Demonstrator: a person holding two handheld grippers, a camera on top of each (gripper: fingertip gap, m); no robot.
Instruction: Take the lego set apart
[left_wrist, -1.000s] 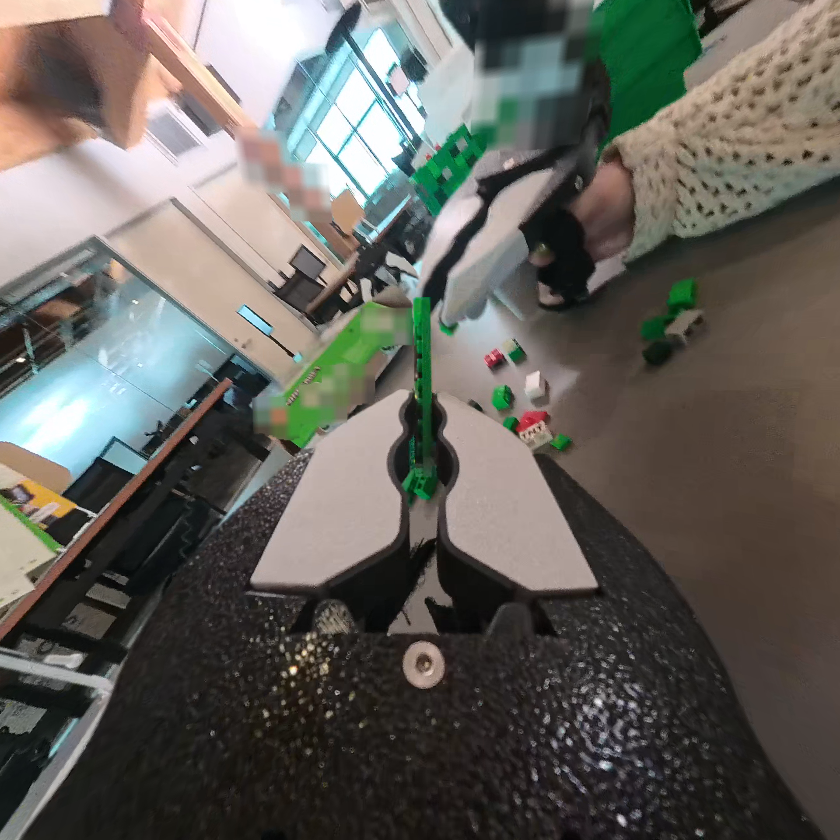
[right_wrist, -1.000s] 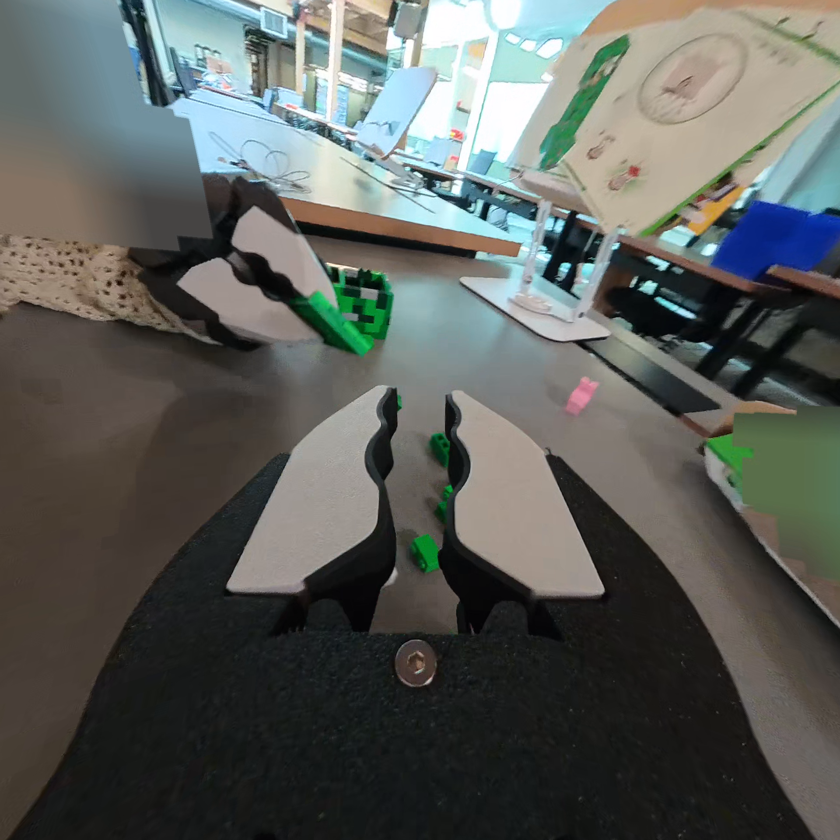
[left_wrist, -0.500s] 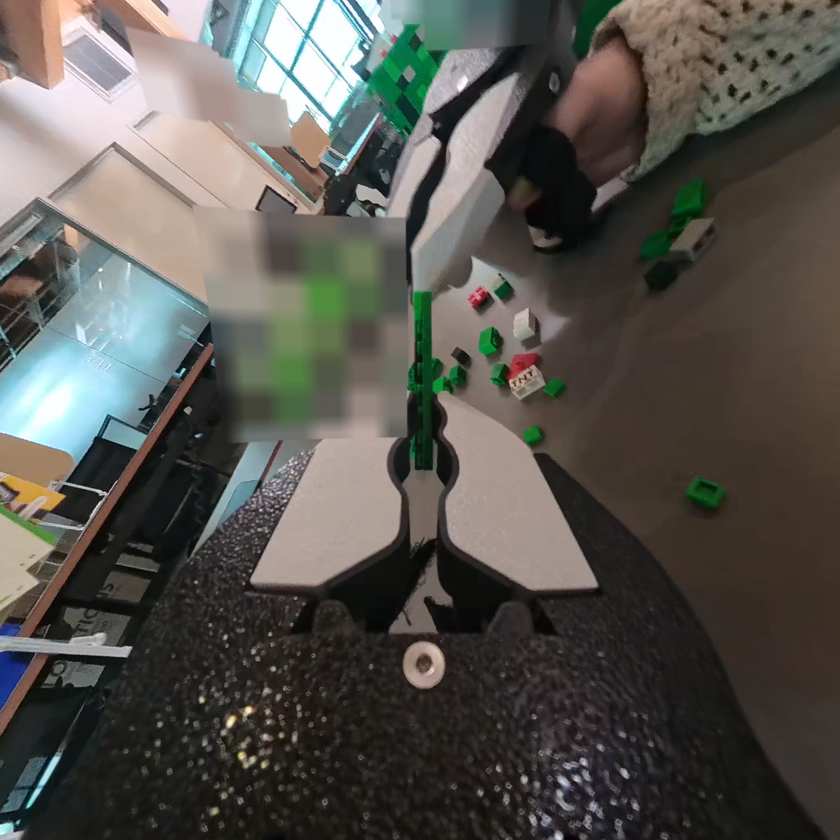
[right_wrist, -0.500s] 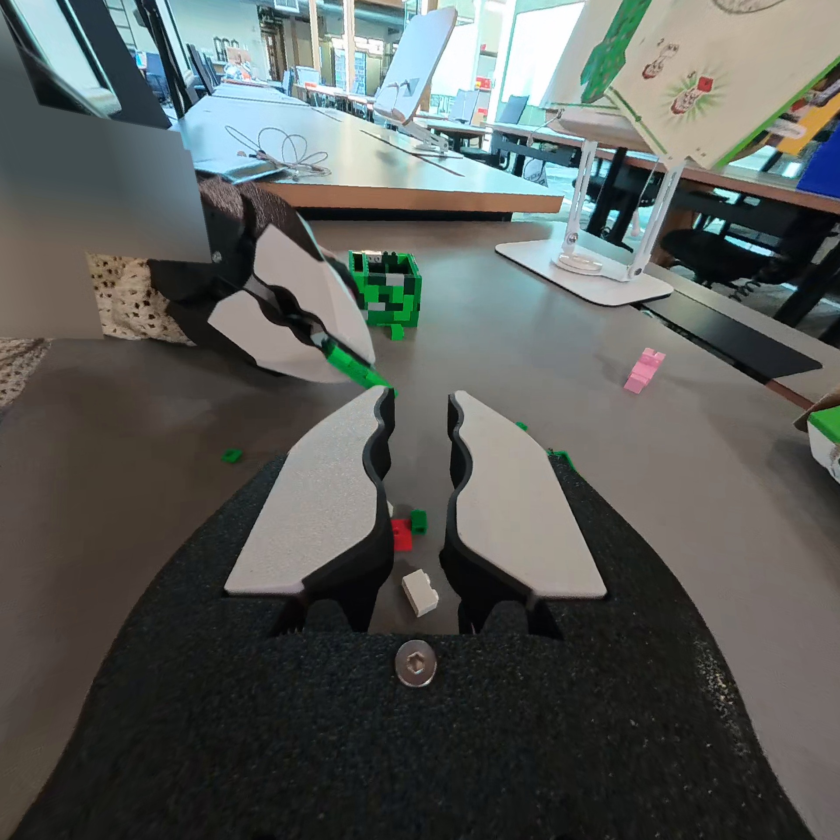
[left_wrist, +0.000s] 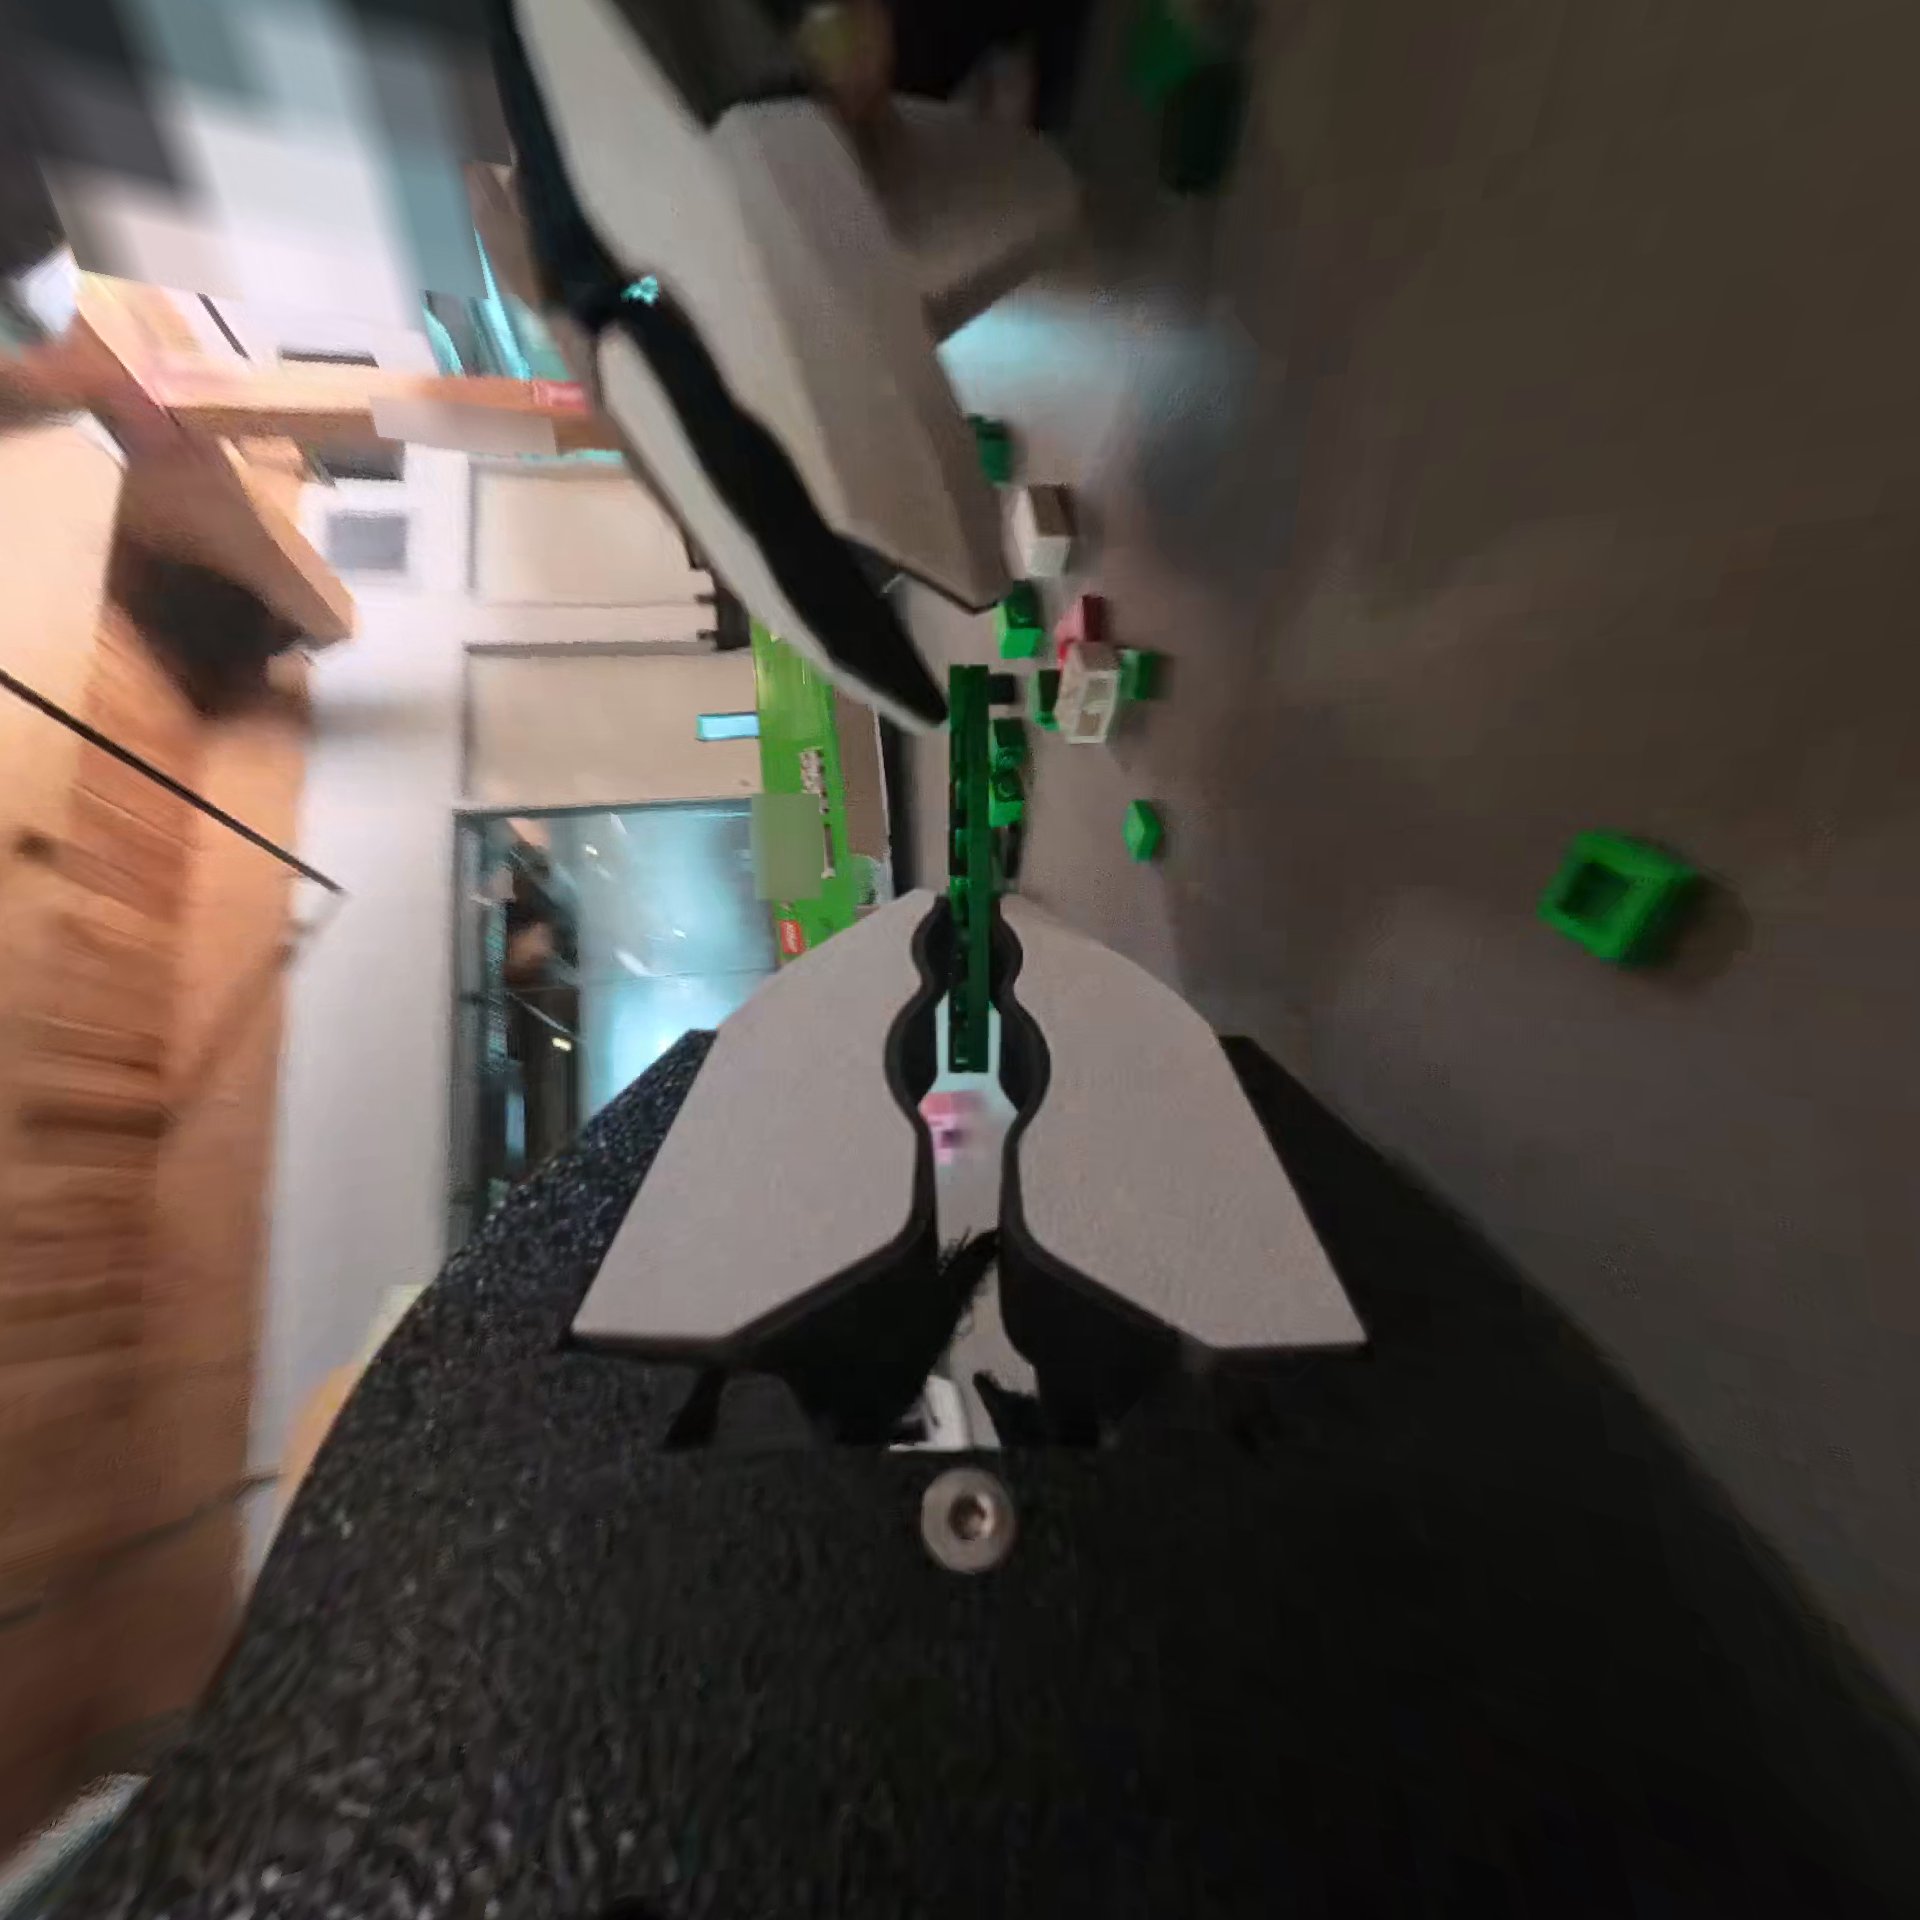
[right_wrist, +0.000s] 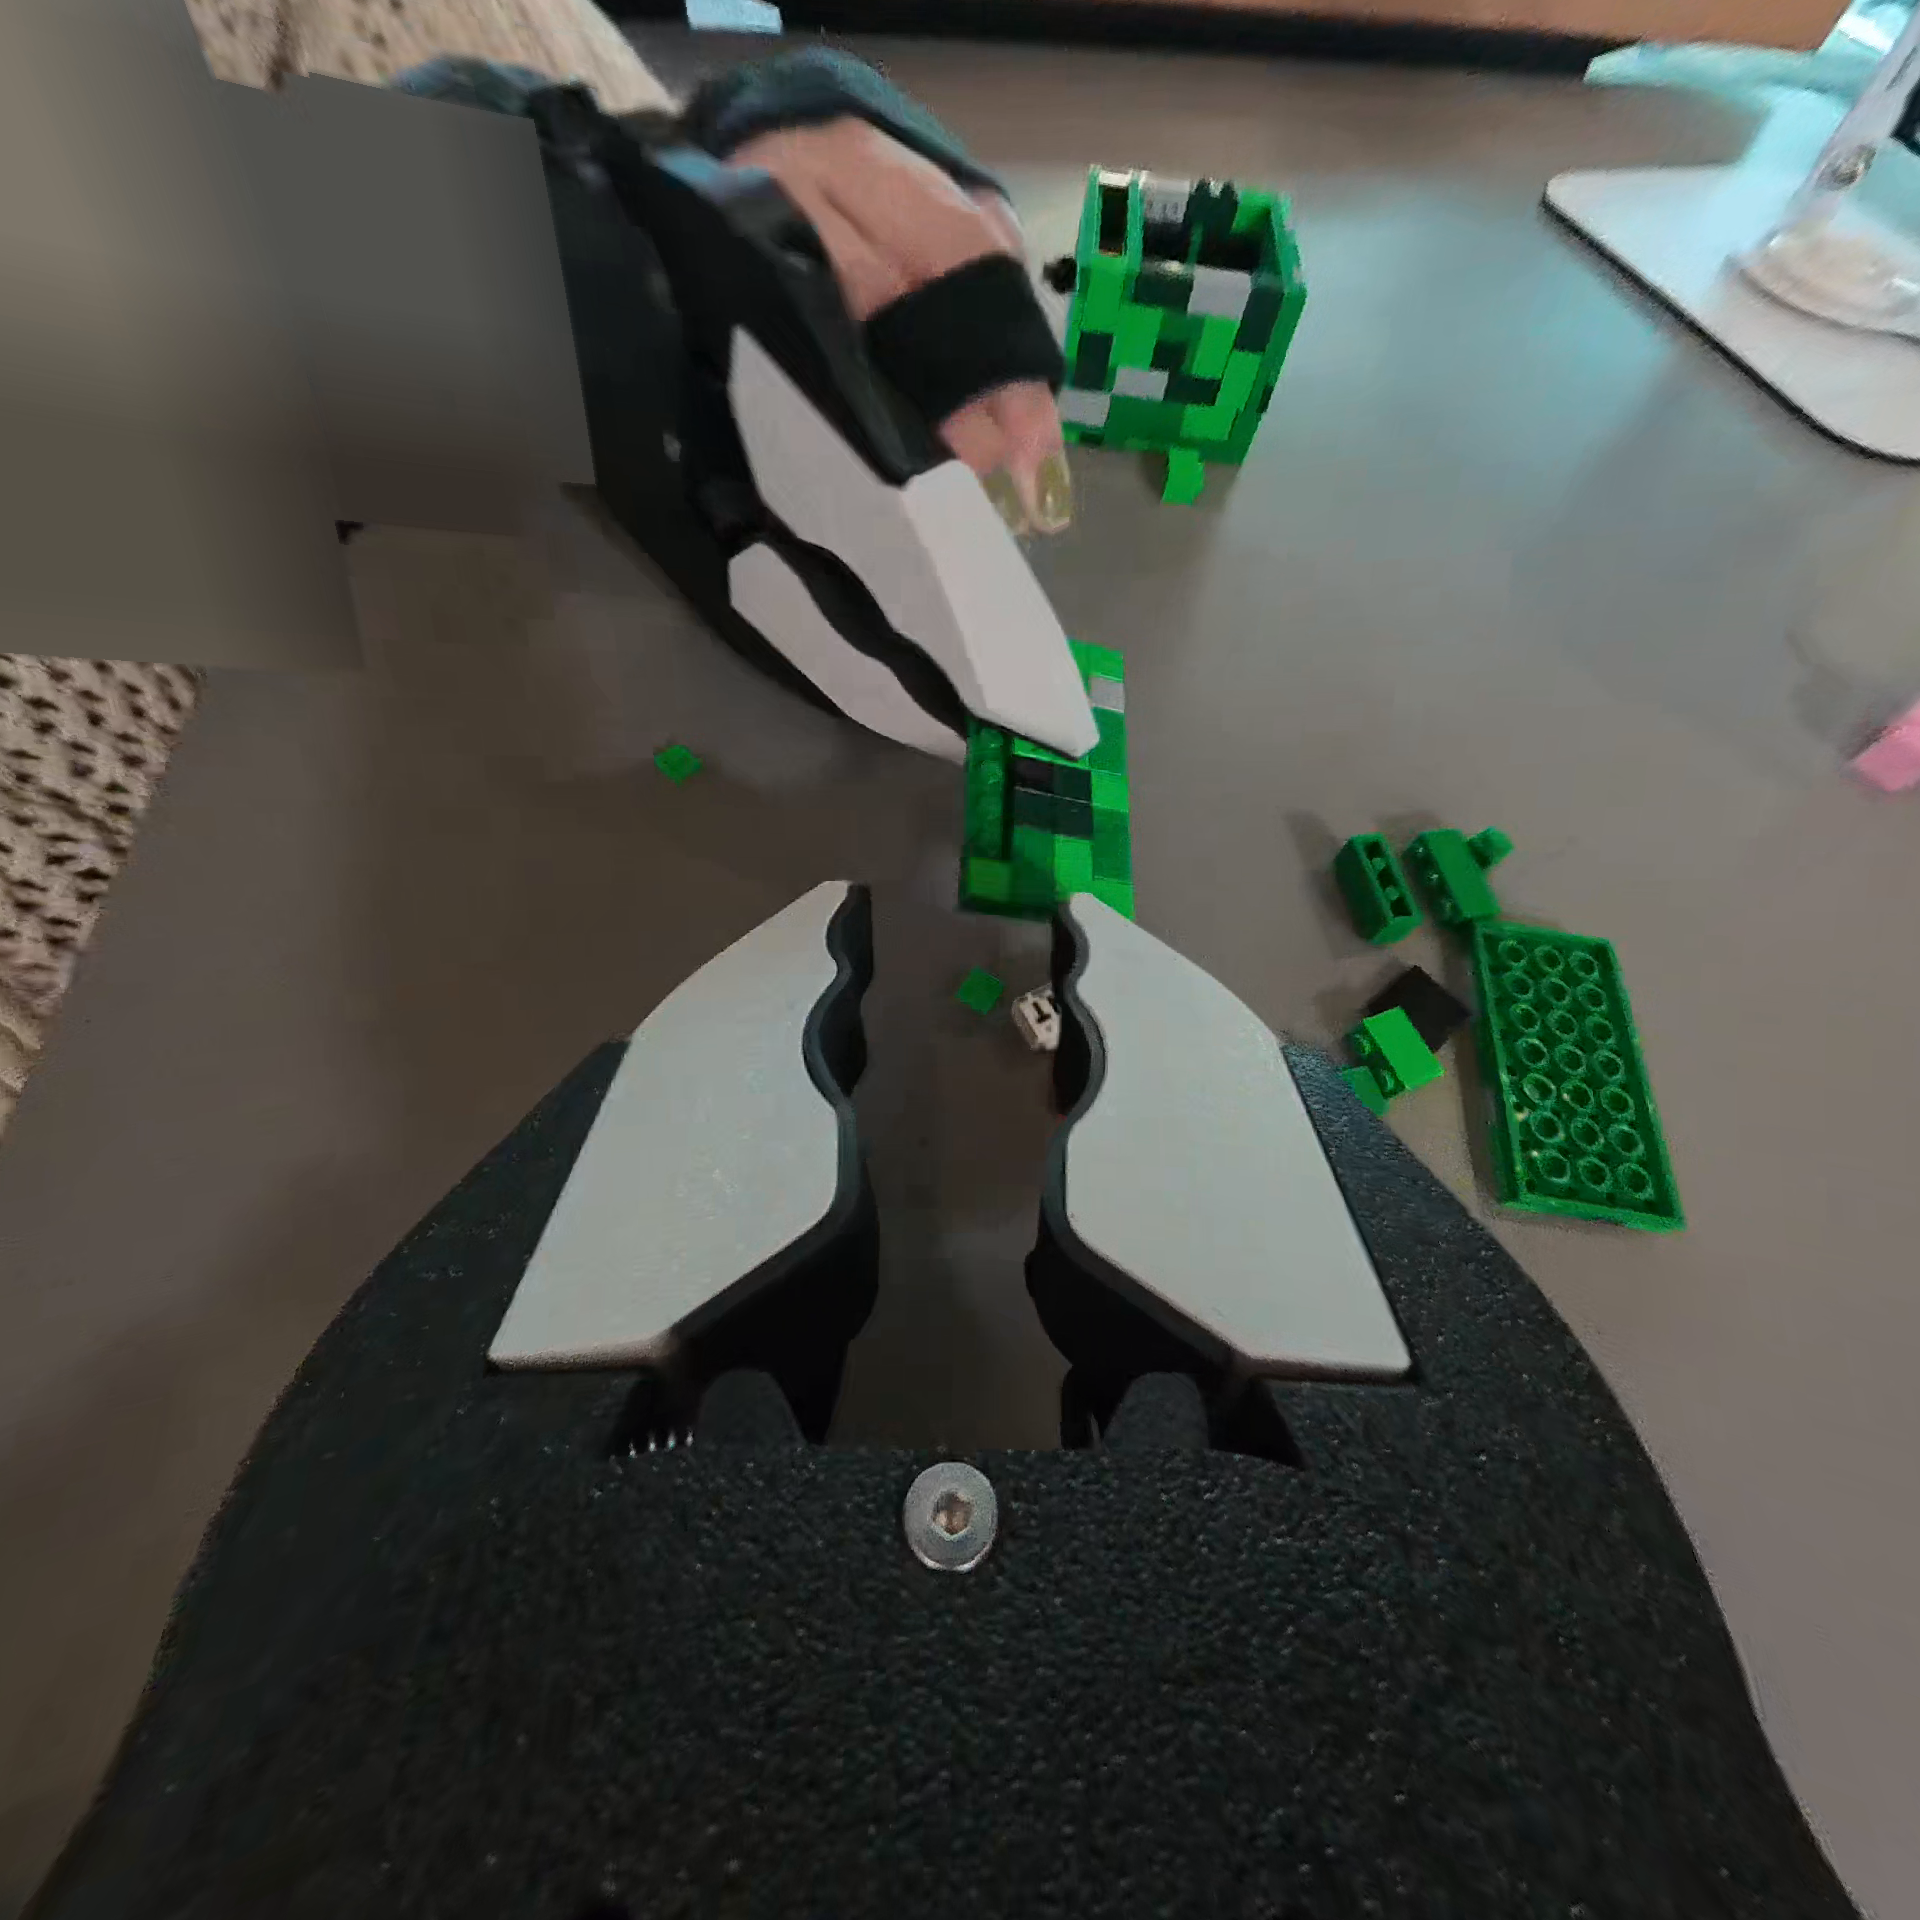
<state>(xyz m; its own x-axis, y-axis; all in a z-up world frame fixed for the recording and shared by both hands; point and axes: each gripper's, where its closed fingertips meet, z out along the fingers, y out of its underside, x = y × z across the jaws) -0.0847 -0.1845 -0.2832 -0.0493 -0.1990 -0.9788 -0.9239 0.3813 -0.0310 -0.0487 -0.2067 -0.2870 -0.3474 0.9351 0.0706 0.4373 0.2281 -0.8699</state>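
A grey tabletop (right_wrist: 1558, 644) is spread across the right wrist view, with the right gripper (right_wrist: 961, 914) filling the lower half of the frame, its jaws held apart over bare table and small loose pieces. At upper left of centre, the left gripper (right_wrist: 1023, 717) is seen gripped by a gloved hand (right_wrist: 914, 249), its jaws clamped on the upper end of a green lego panel (right_wrist: 1049, 821) made of light and dark green bricks, which is held at frame centre just beyond the right gripper's fingertips. In the left wrist view, where the scene is turned on its side and blurred, the same panel (left_wrist: 971, 831) is shown edge-on, pinched between the left gripper's (left_wrist: 971, 914) fingers, with the right gripper (left_wrist: 925, 665) close to its far end at upper centre.

A green, black and grey lego block (right_wrist: 1184, 322), box-shaped and open-topped, is stood at upper centre, beside the hand. A flat green studded plate (right_wrist: 1569, 1081) is laid at the right, with two green bricks (right_wrist: 1418, 883) just above it and a black and green piece (right_wrist: 1397, 1023) at its left edge. A pink piece (right_wrist: 1891, 758) is cut off by the right edge. A small green tile (right_wrist: 677, 764) is left alone at centre left, and another green tile (right_wrist: 977, 987) and a white piece (right_wrist: 1036, 1018) are framed between the right gripper's fingers.
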